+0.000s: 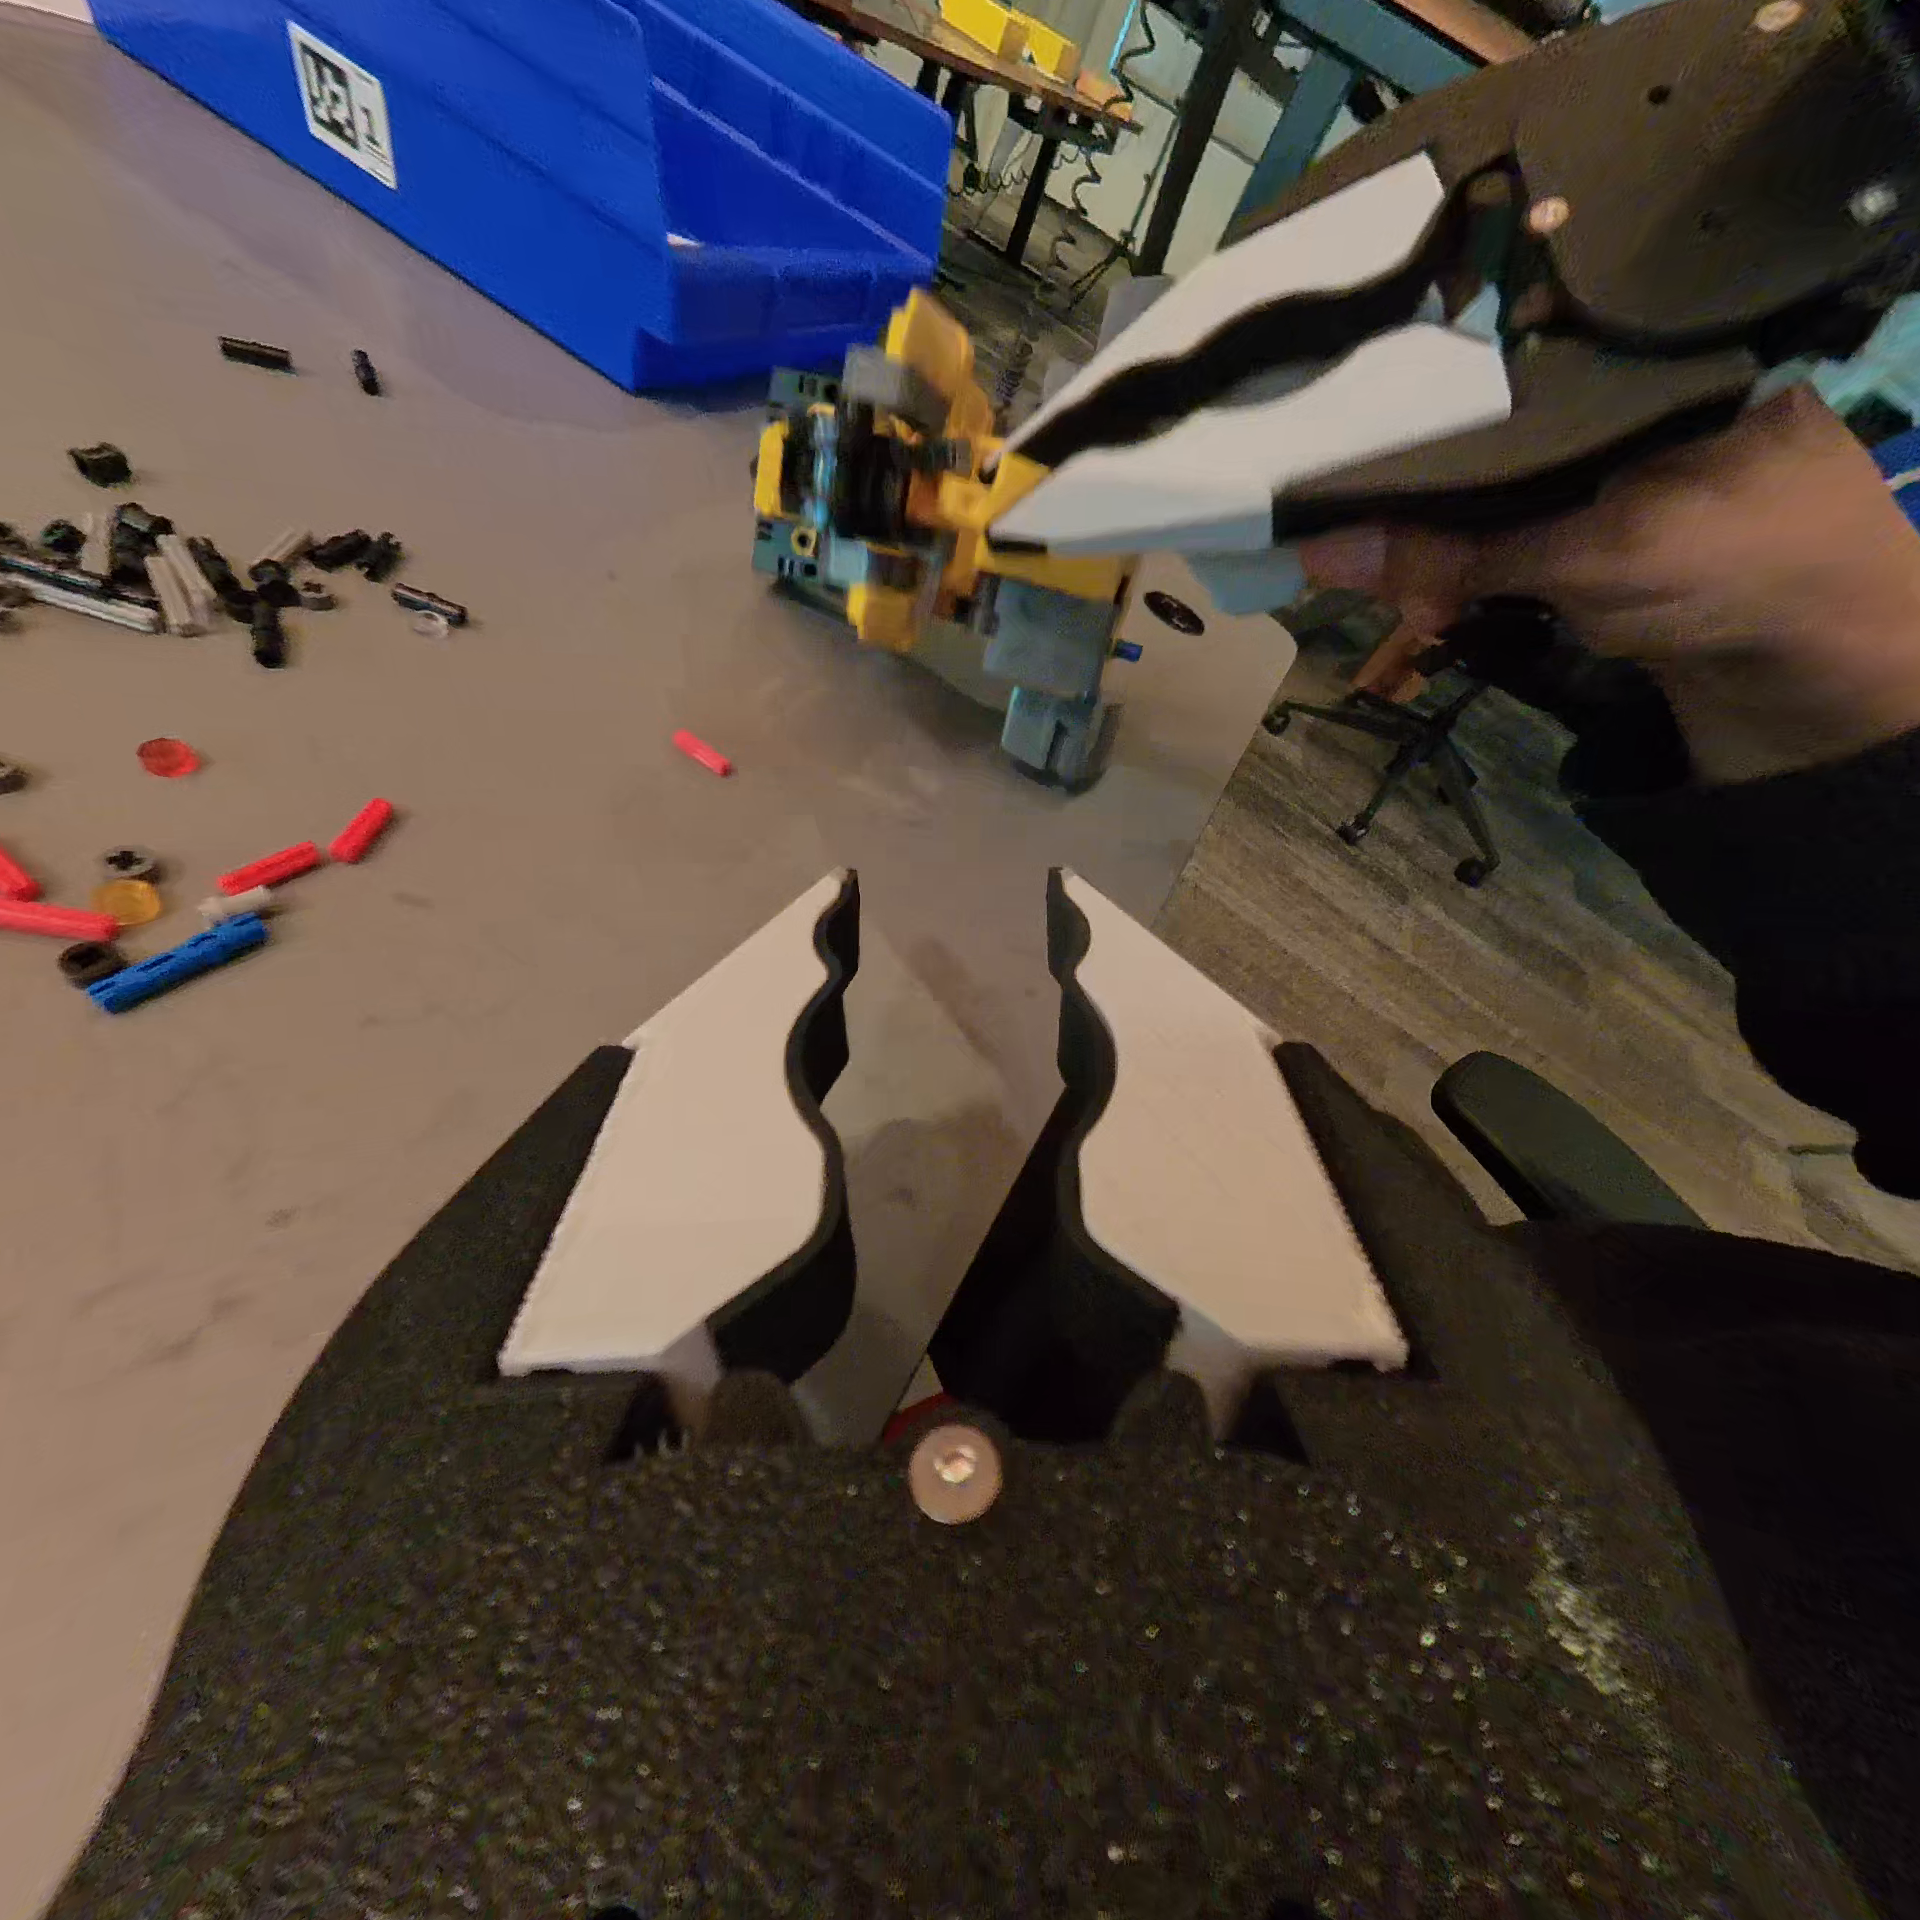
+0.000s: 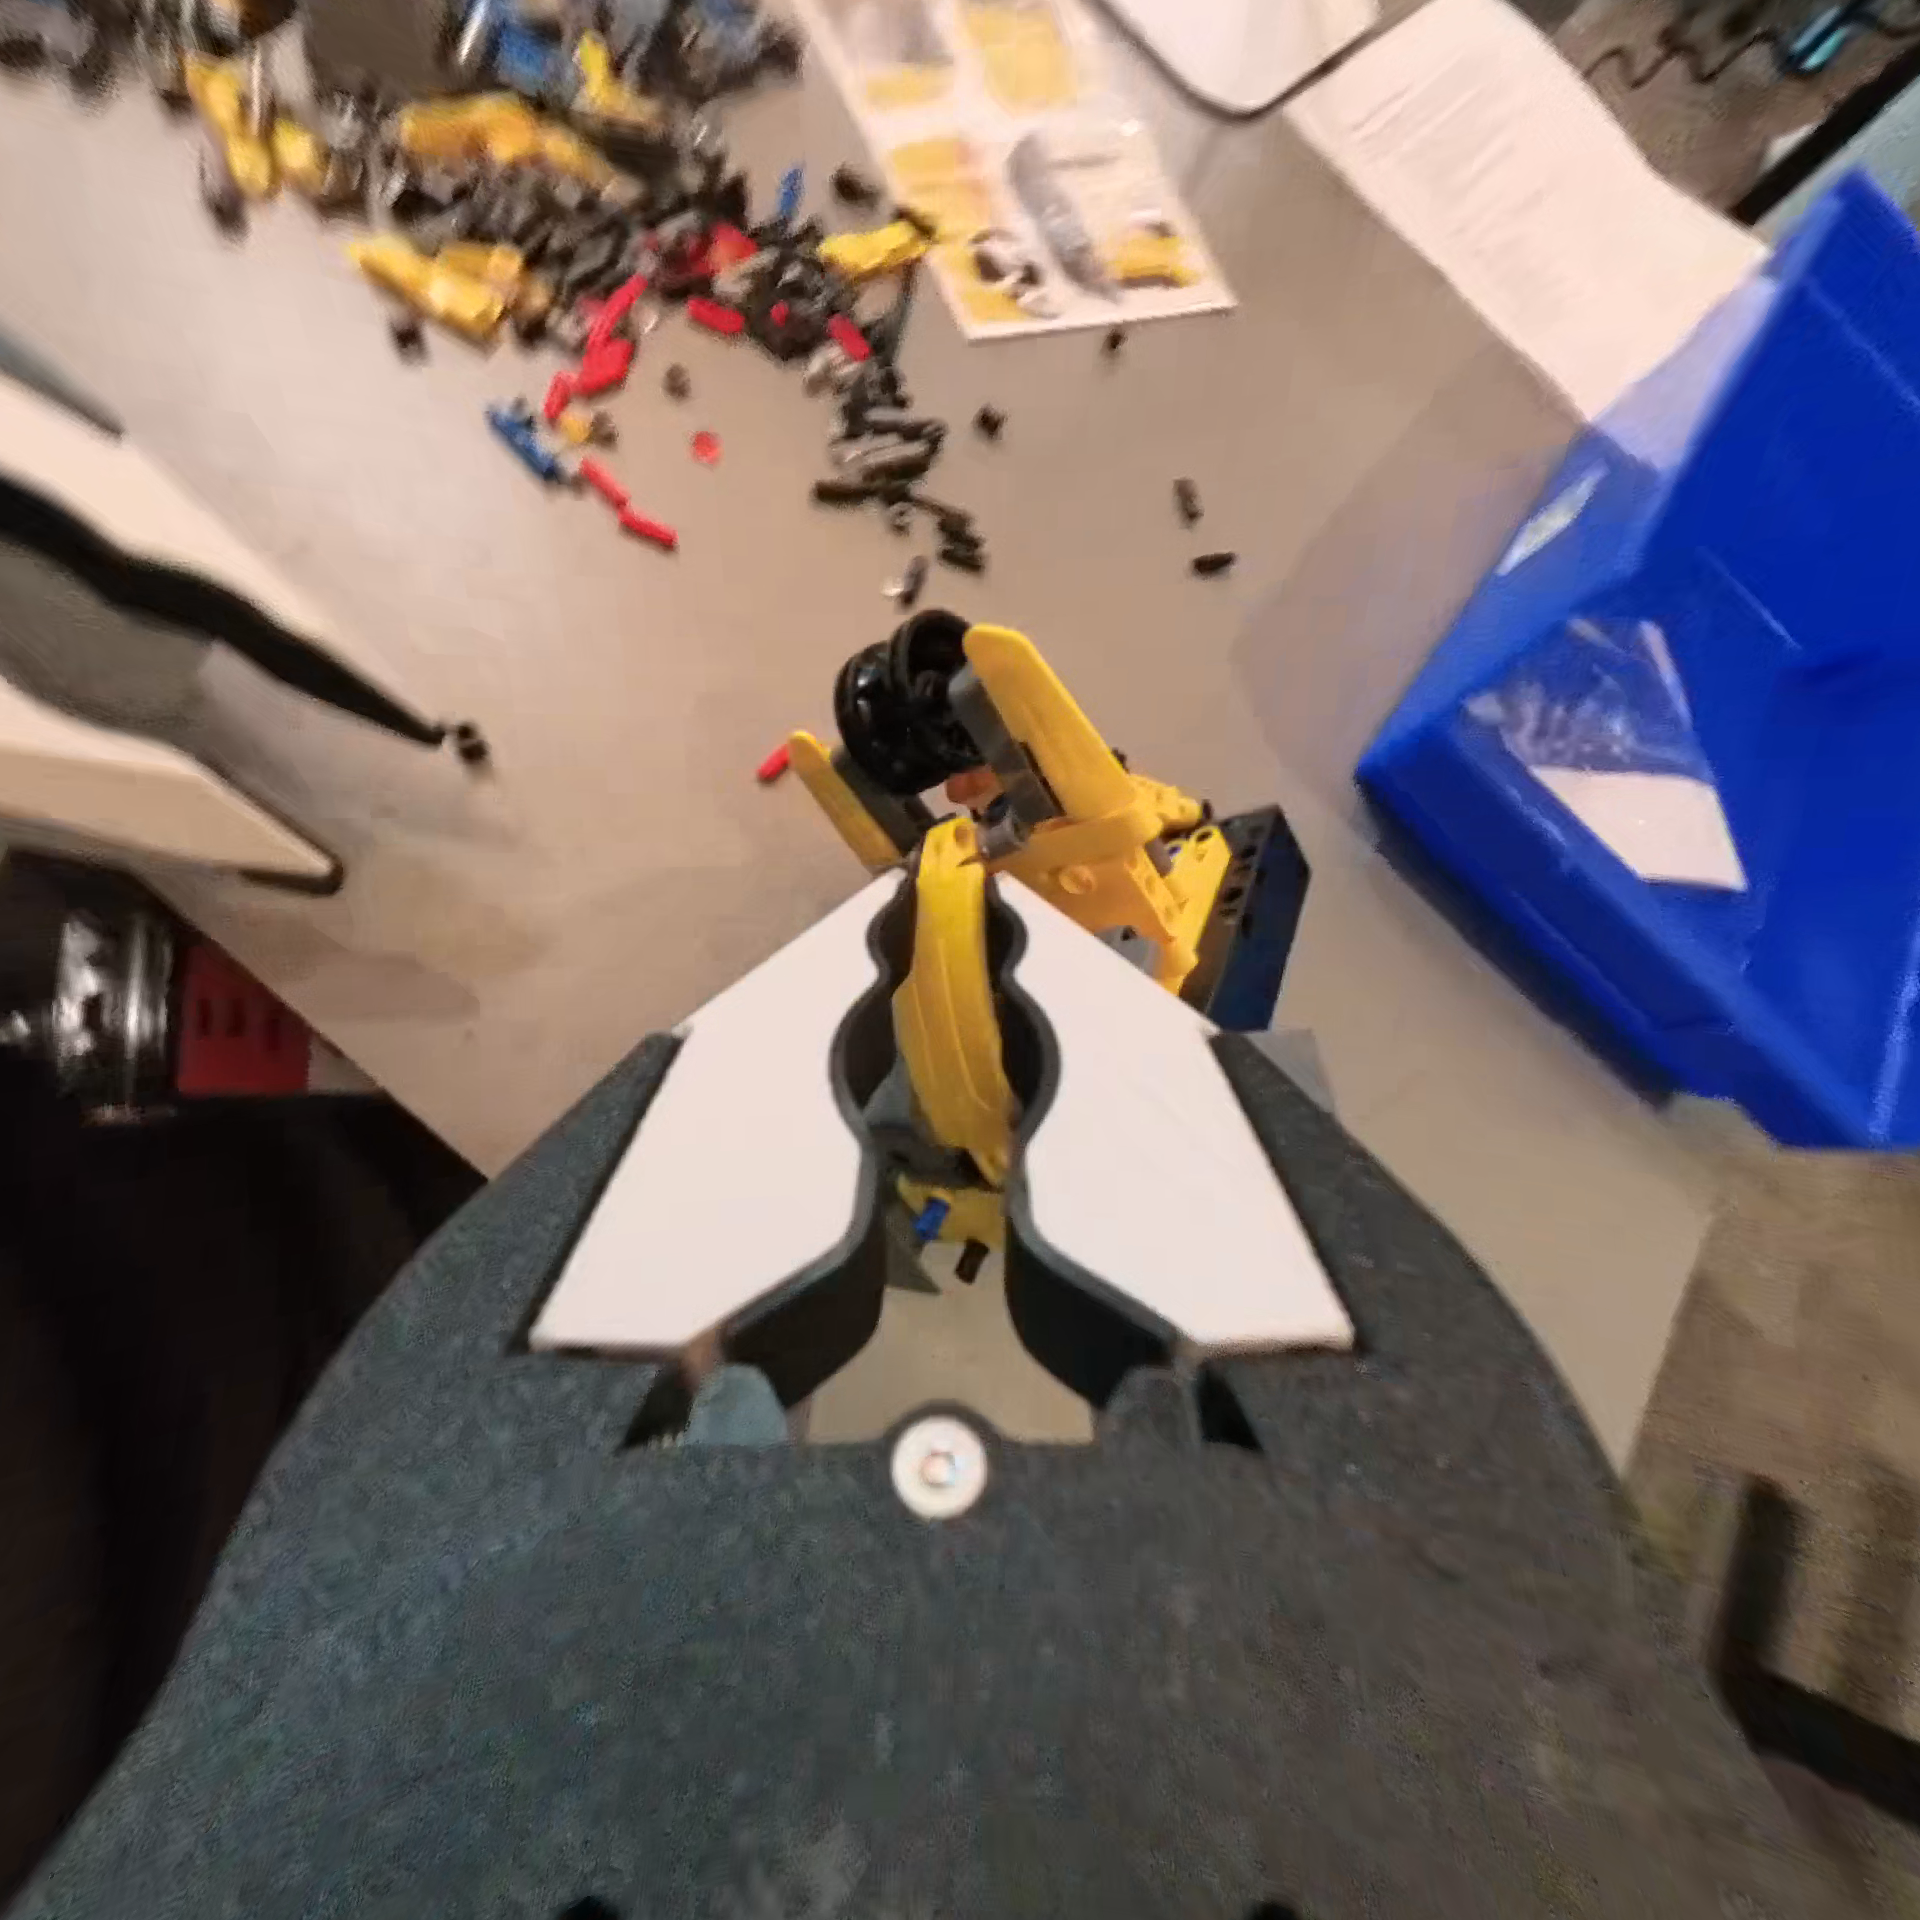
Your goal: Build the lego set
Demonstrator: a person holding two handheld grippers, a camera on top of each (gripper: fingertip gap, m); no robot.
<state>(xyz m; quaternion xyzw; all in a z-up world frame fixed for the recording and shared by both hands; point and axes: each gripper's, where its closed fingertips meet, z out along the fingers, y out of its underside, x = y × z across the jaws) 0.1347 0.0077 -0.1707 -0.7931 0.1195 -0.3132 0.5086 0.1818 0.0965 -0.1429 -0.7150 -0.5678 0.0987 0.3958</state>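
A yellow, grey and black toy-brick model (image 1: 914,520) stands near the right edge of the grey table (image 1: 499,1039). My right gripper (image 2: 954,883) is shut on a curved yellow panel of the model (image 2: 951,997); a black wheel (image 2: 899,717) sits at the model's far end. In the left wrist view the right gripper (image 1: 1003,488) comes in from the upper right, its tips on the model's yellow part. My left gripper (image 1: 951,883) is open and empty, above bare table in front of the model. It also shows blurred at the left of the right wrist view (image 2: 457,738).
A blue bin (image 1: 582,177) stands behind the model, also in the right wrist view (image 2: 1704,748). Loose black (image 1: 208,582), red (image 1: 270,862) and blue (image 1: 177,966) pieces lie at the left. A larger pile (image 2: 623,239) and paper sheets (image 2: 1049,177) lie farther off. The table edge (image 1: 1226,790) drops off right of the model. About 11 cm separates my left fingertips from my right.
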